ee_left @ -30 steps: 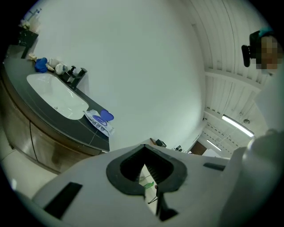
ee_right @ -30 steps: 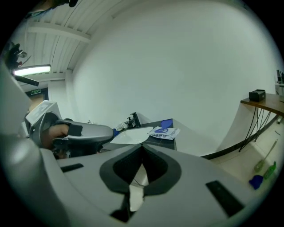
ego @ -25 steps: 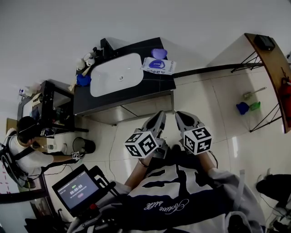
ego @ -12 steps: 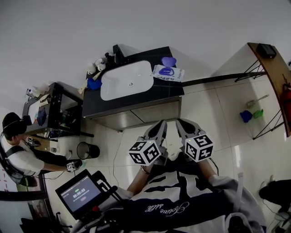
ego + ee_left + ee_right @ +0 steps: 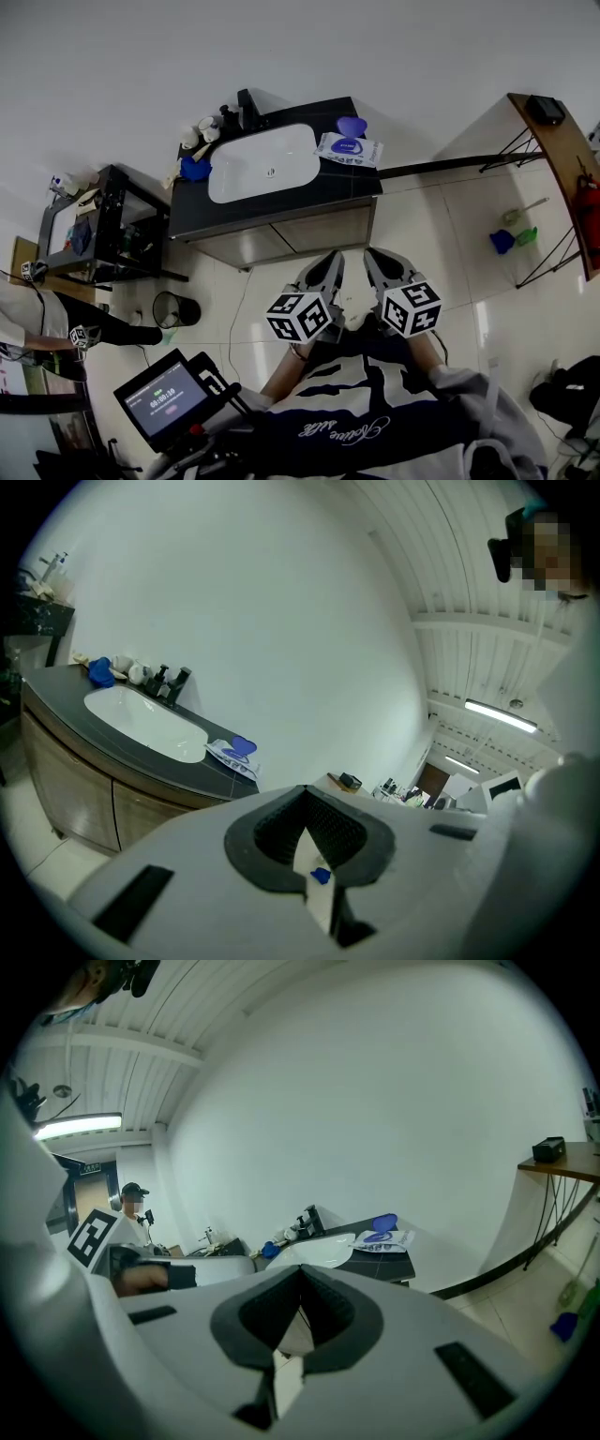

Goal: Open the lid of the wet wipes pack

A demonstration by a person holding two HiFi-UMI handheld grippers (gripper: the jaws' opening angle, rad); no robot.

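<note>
The wet wipes pack [image 5: 349,148] is white with a blue oval lid and lies on the black countertop [image 5: 337,183], right of the white sink [image 5: 262,162]. A blue rounded piece [image 5: 351,126] sits at its far edge; I cannot tell if it belongs to the pack. The pack also shows small in the left gripper view [image 5: 231,754] and the right gripper view [image 5: 380,1237]. My left gripper [image 5: 327,266] and right gripper [image 5: 377,262] hover side by side over the floor, well short of the vanity. Both are shut on nothing, as the left gripper [image 5: 305,797] and right gripper [image 5: 301,1277] show up close.
Bottles and cups [image 5: 202,128] and a blue cloth [image 5: 194,170] crowd the counter's left end. A black rack [image 5: 94,230] and a waste bin [image 5: 174,307] stand left of the vanity. A wooden shelf [image 5: 553,159] is at right, with blue and green items [image 5: 502,241] below. A person [image 5: 28,328] is at the left edge.
The vanity has shifted slightly up and right in view. The person at left has moved mostly out of frame. Both grippers stay shut, side by side.
</note>
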